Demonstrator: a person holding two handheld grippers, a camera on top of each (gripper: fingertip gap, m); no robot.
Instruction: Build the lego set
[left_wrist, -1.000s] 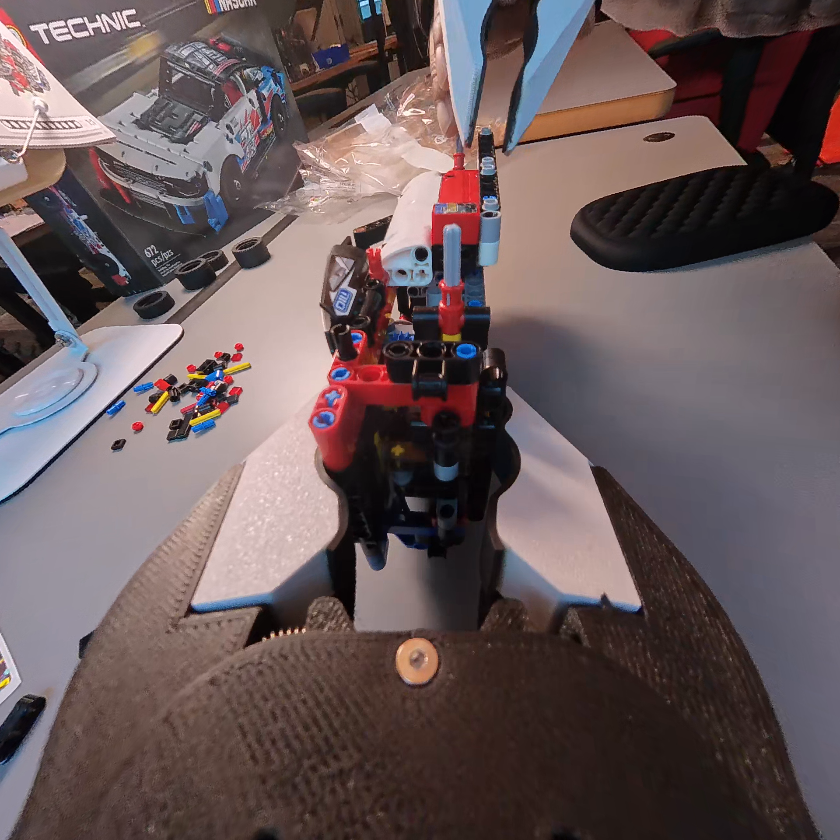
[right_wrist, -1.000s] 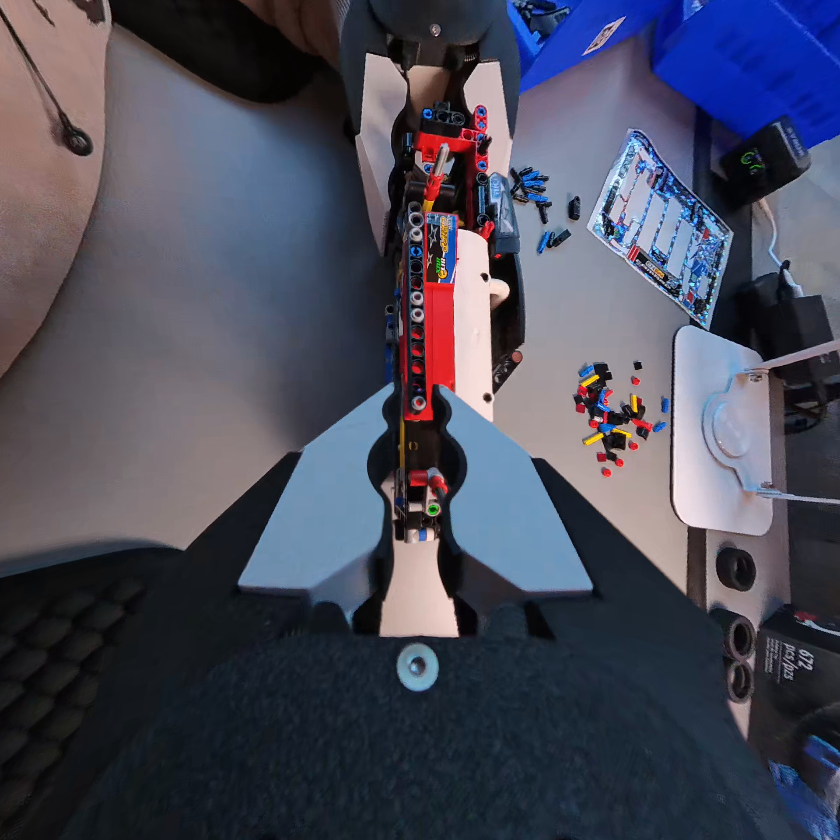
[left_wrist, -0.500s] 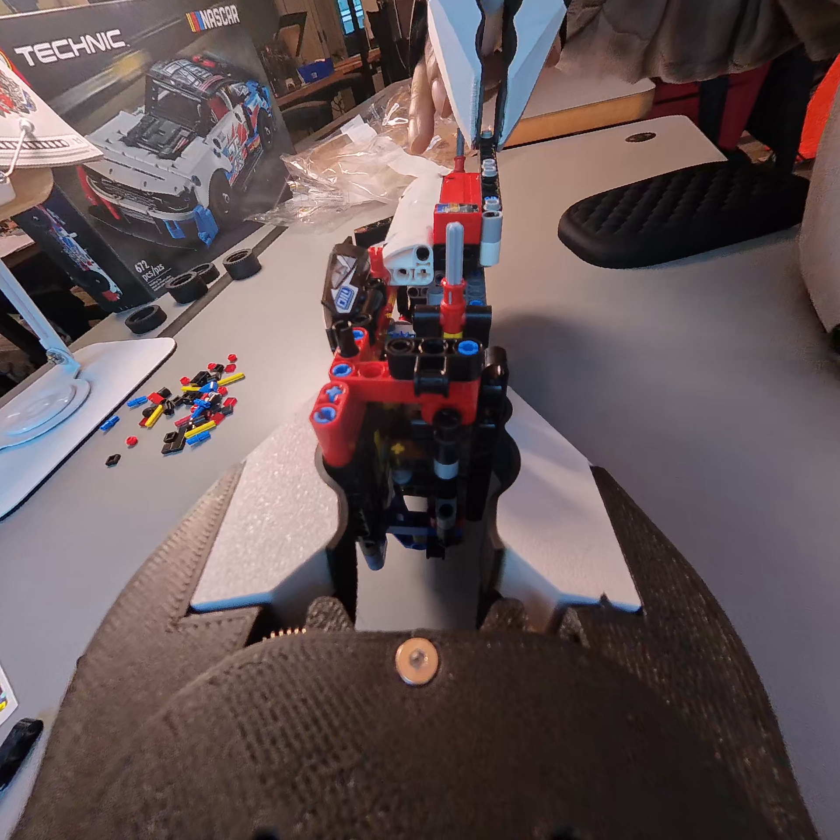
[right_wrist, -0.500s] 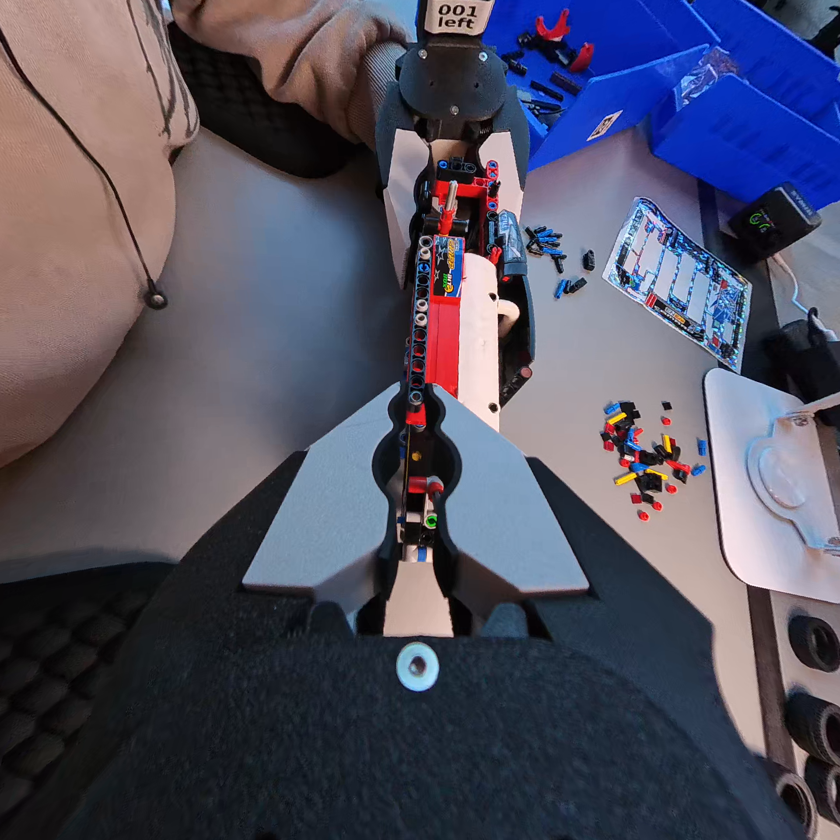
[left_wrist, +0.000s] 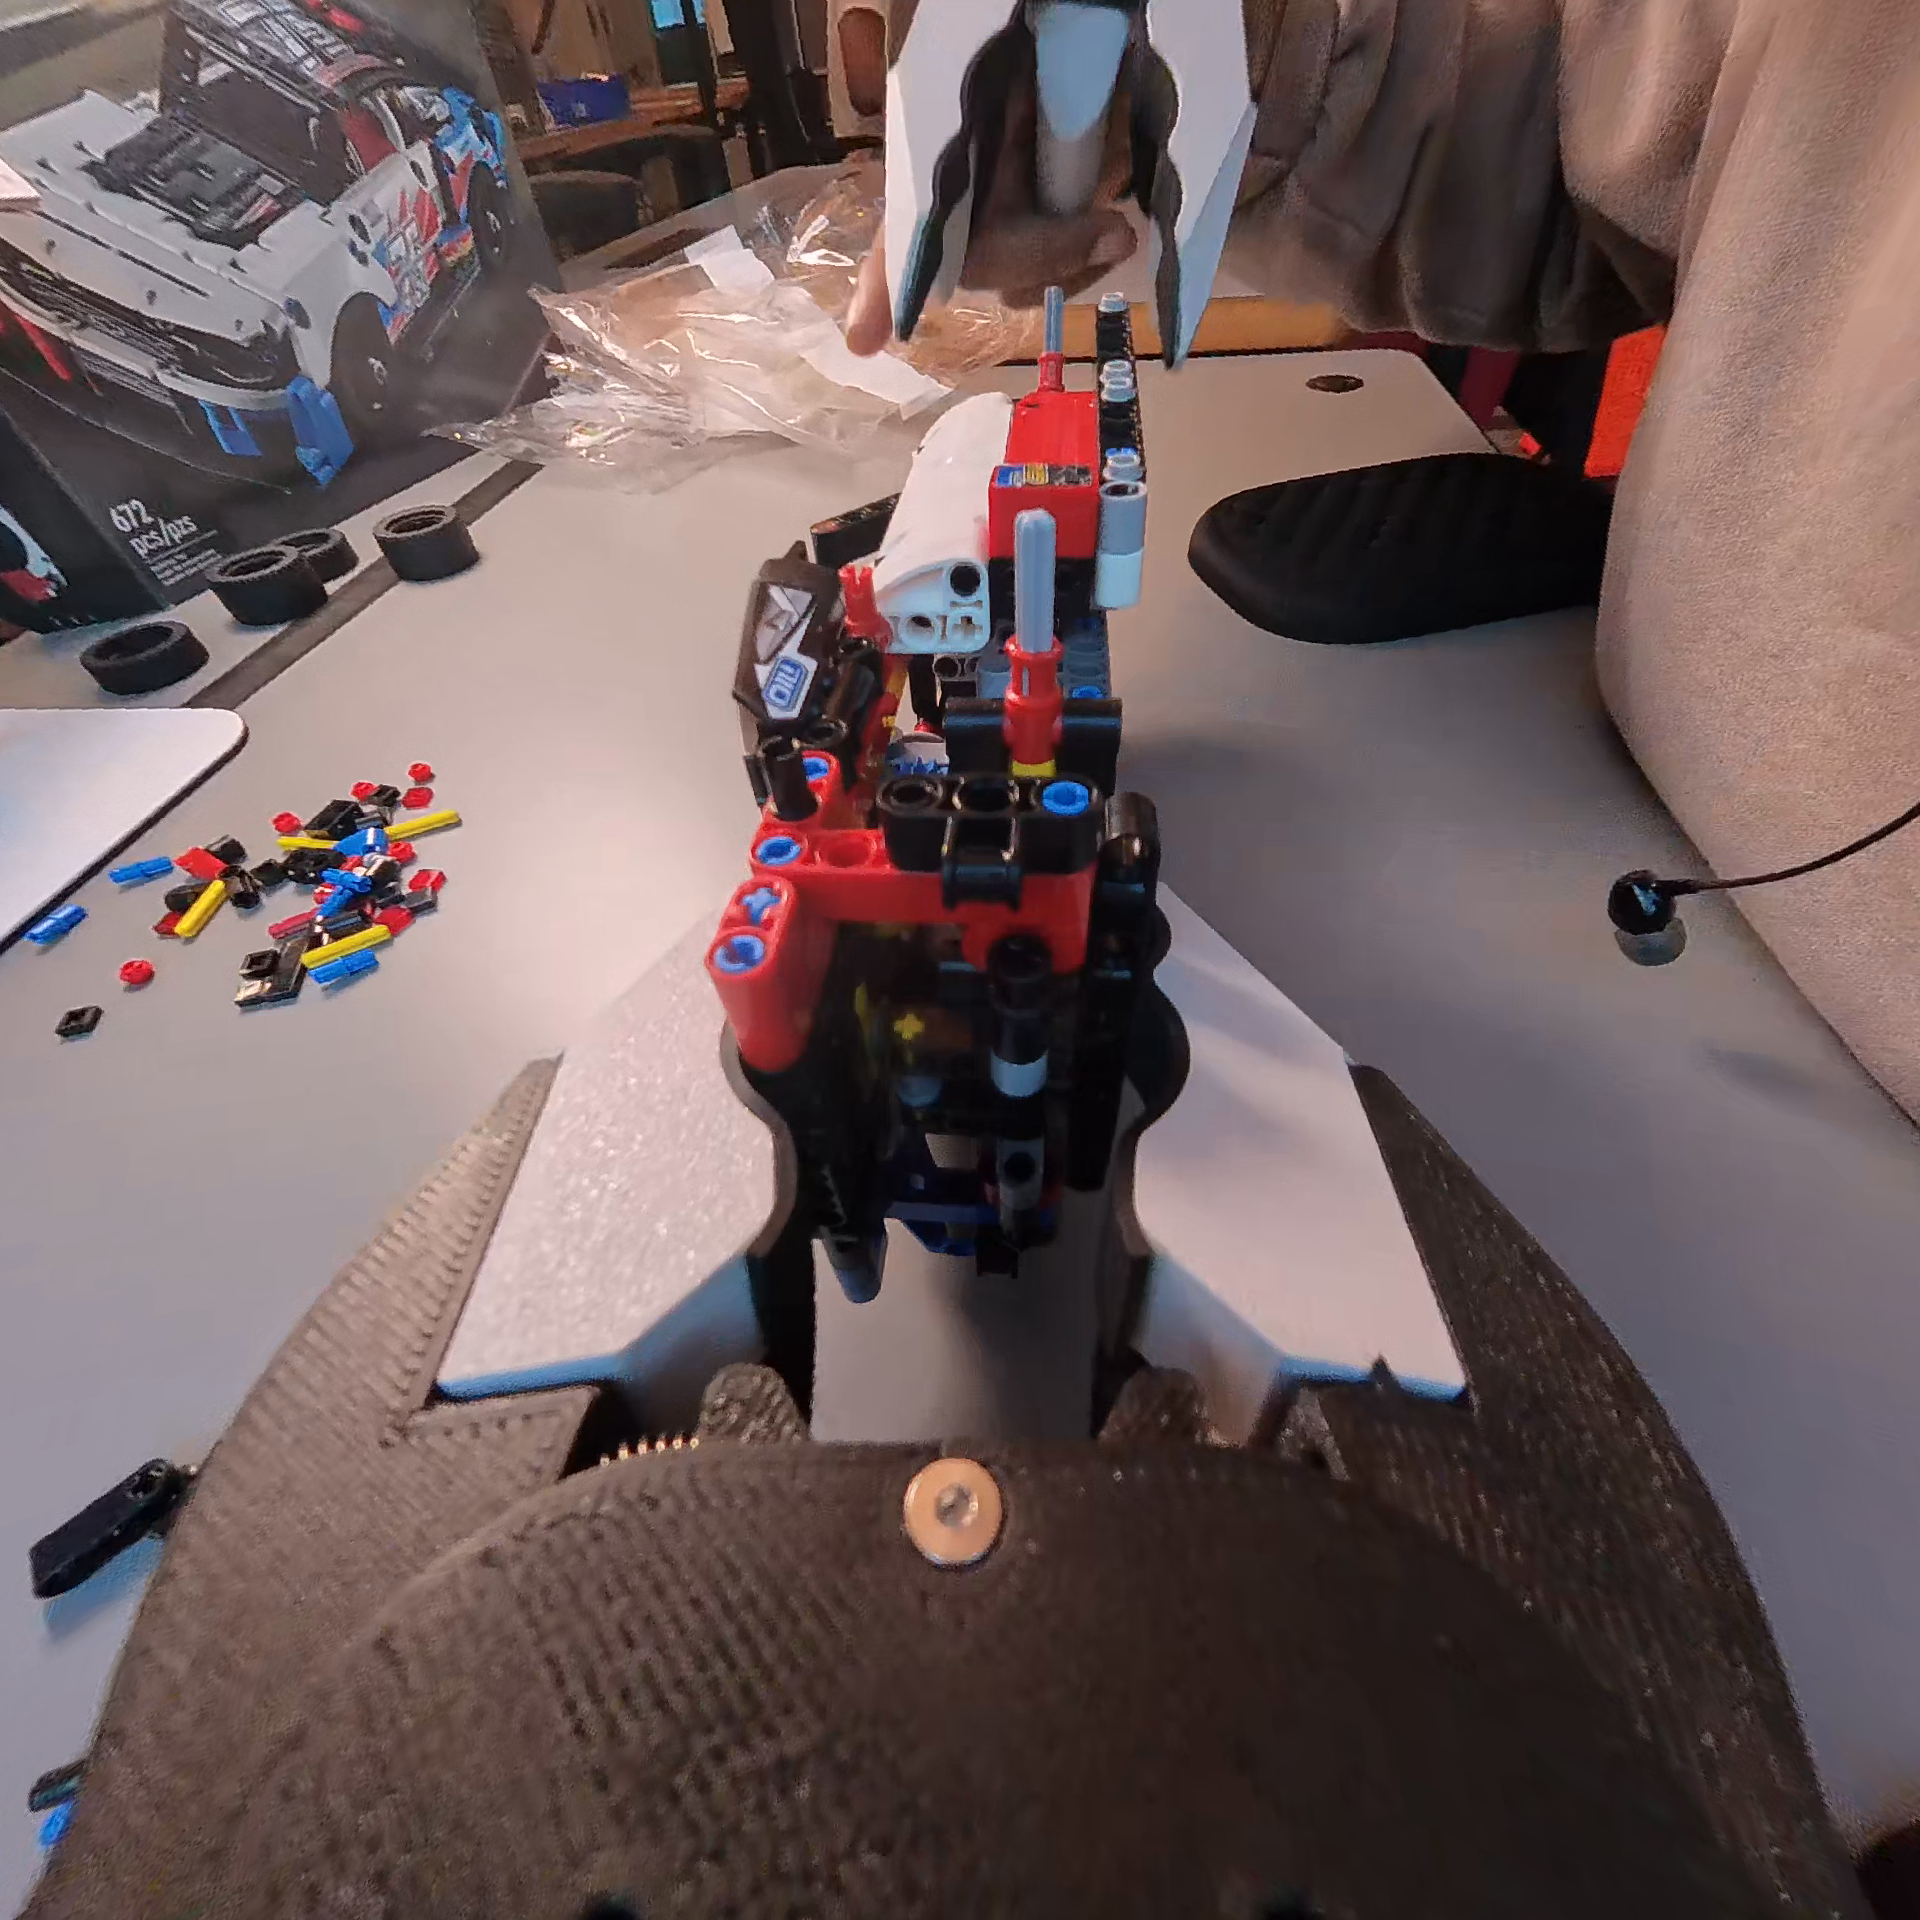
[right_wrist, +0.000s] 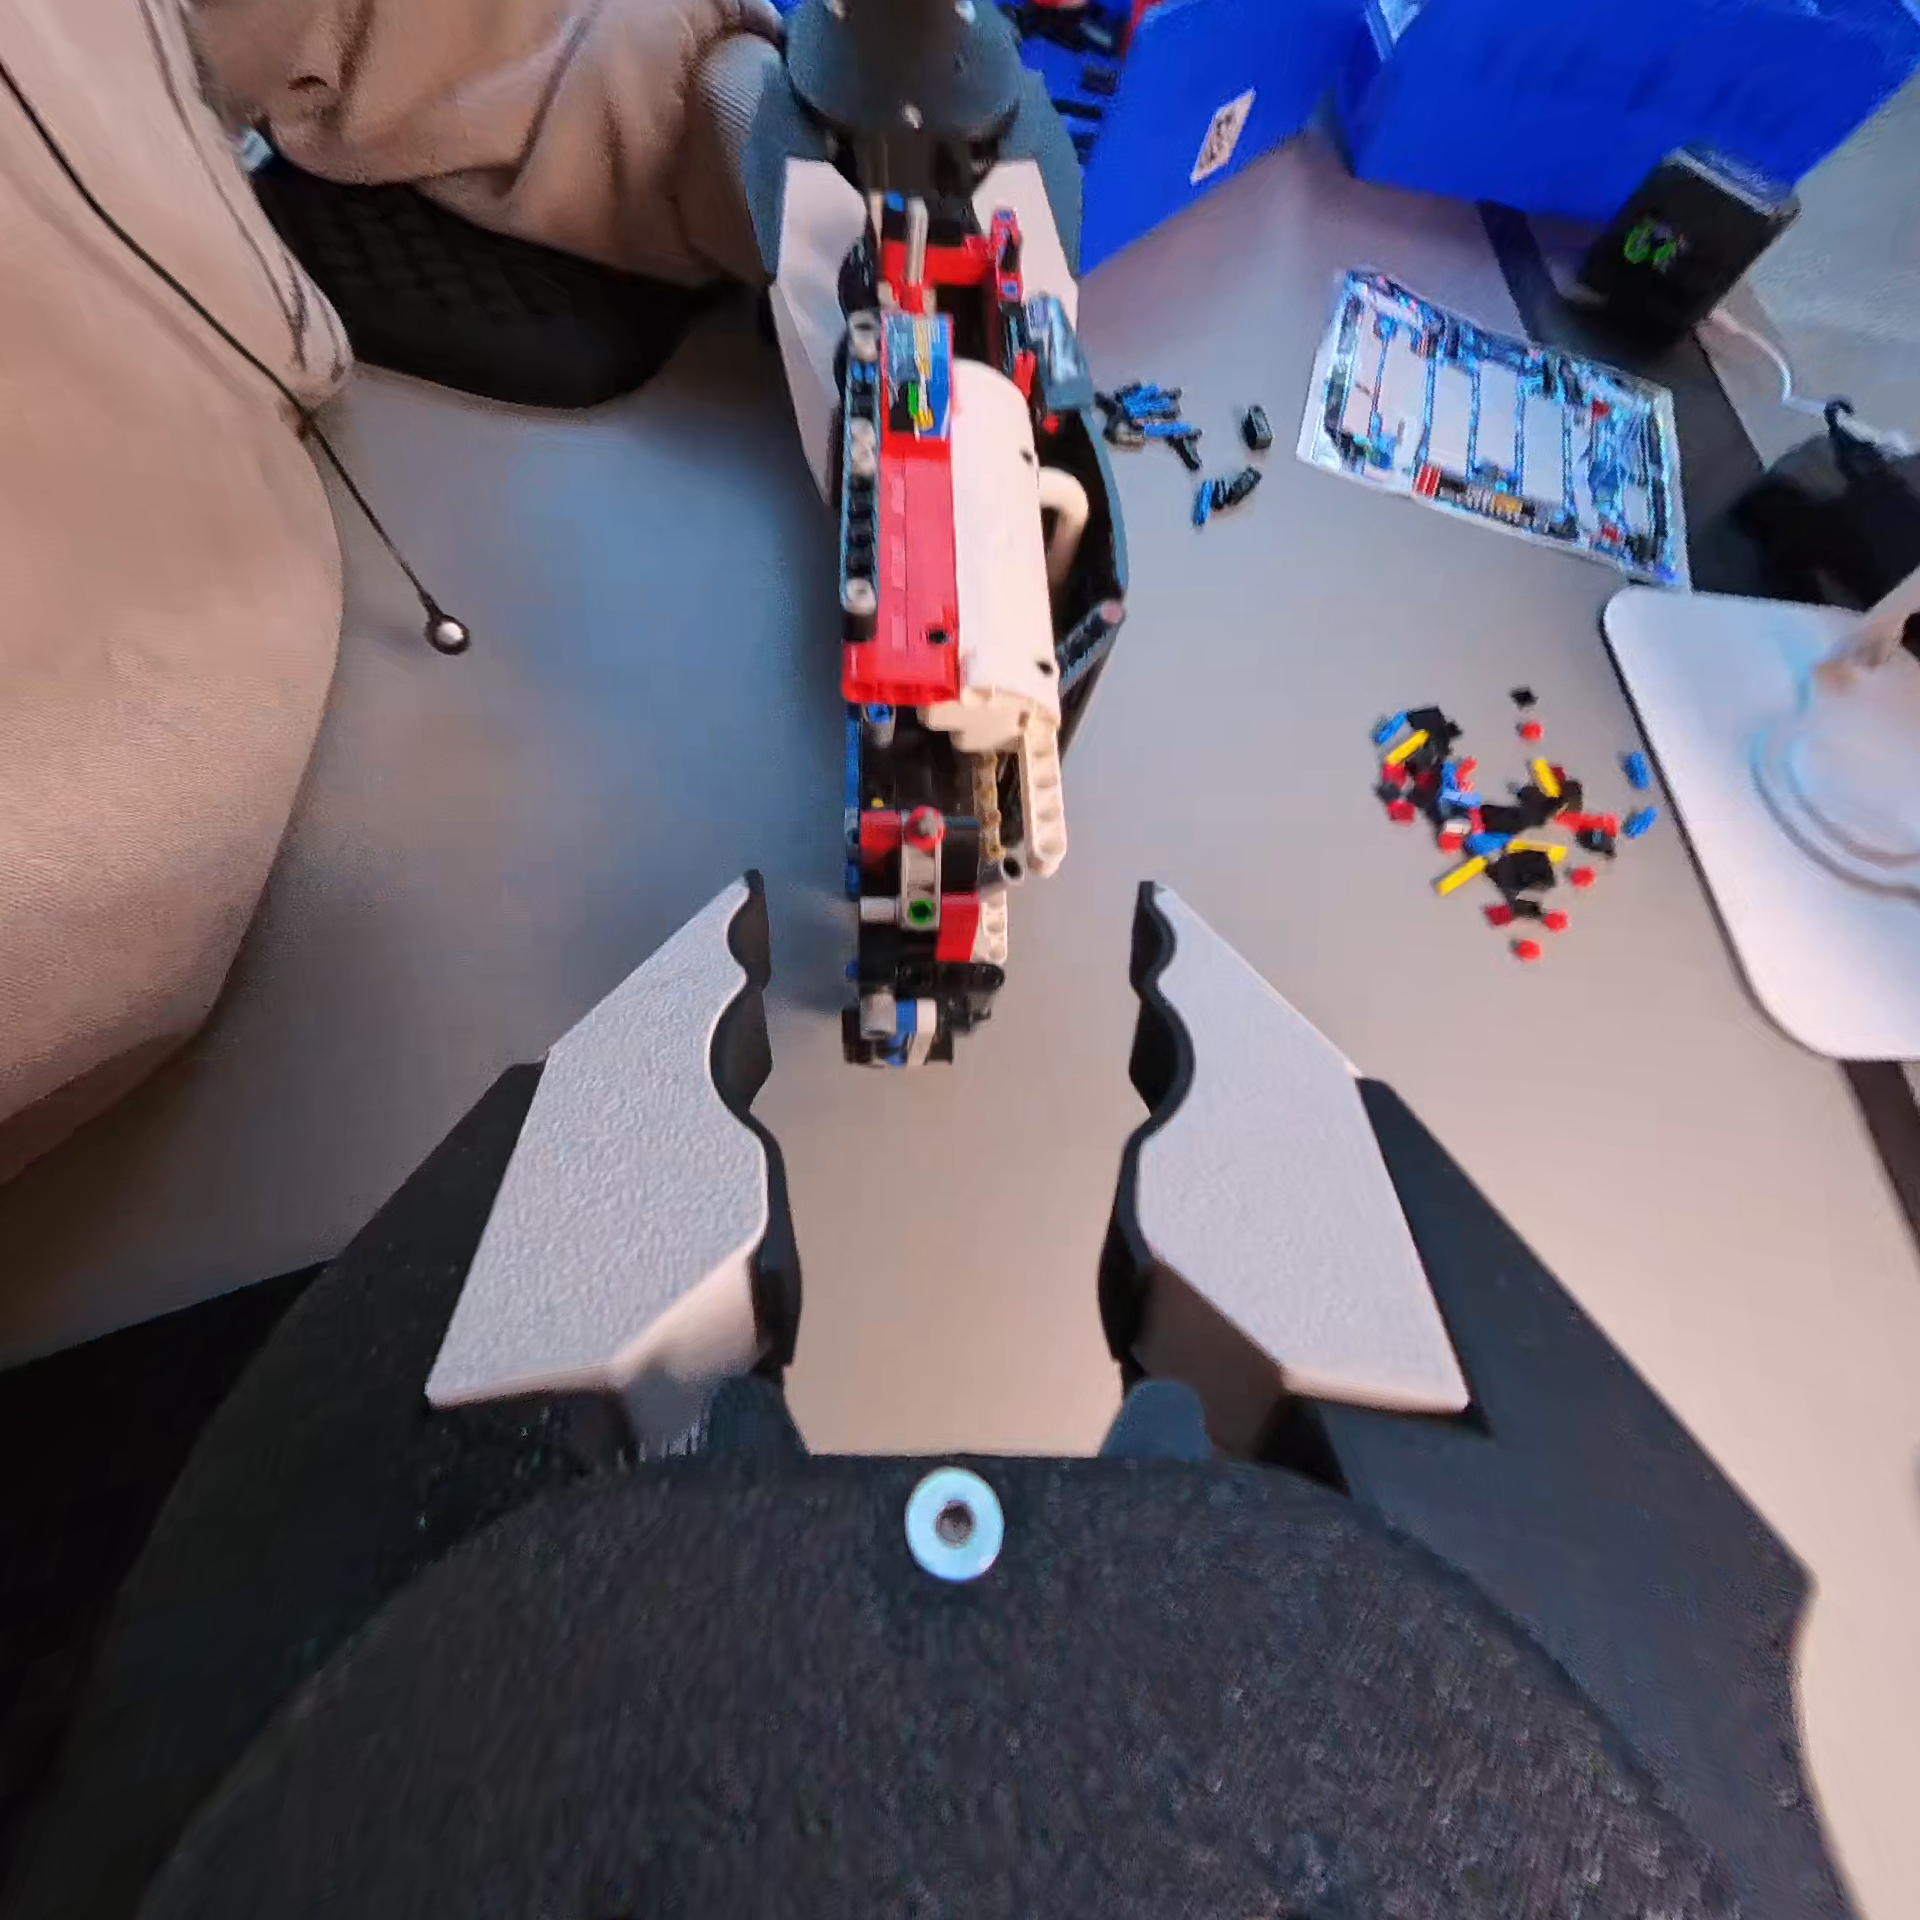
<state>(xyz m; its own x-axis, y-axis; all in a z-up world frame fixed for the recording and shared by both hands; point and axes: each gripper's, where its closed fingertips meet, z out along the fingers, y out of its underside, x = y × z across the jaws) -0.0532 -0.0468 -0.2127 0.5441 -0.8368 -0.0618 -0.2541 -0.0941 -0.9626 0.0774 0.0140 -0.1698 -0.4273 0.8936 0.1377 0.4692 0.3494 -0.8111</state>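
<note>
The grey counter (right_wrist: 582, 665) carries everything, with broad bare stretches to either side of the half-built lego car (left_wrist: 966, 790), which lies lengthwise down the middle; a person's beige sleeve (right_wrist: 125, 582) crowds the edge beside the left tongs. The set's box (left_wrist: 208, 260) stands at the far left edge in the left wrist view, crumpled clear bags (left_wrist: 717, 343) beside it and loose black tyres (left_wrist: 260, 582) lined along its foot. Blue bins (right_wrist: 1507, 94) sit at the counter's far corner in the right wrist view; small dark parts show in one, too blurred to tell apart. A white lamp base (right_wrist: 1797, 810) fills the right edge there, and a sticker sheet (right_wrist: 1496, 426) lies flat near the bins. A black ribbed pad (left_wrist: 1392, 551) rests to the right of the car. The left tongs (left_wrist: 951, 1049) are closed on one end of the car, its red and black frame held between the white fingers (left_wrist: 623, 1174). The right tongs (right_wrist: 948, 935) are spread wide with nothing held, their tips on either side of the car's other end without touching it. A scatter of small red, blue, yellow and black pieces (right_wrist: 1496, 821) lies between car and lamp base, and a few blue and black pins (right_wrist: 1174, 426) near the sticker sheet.
</note>
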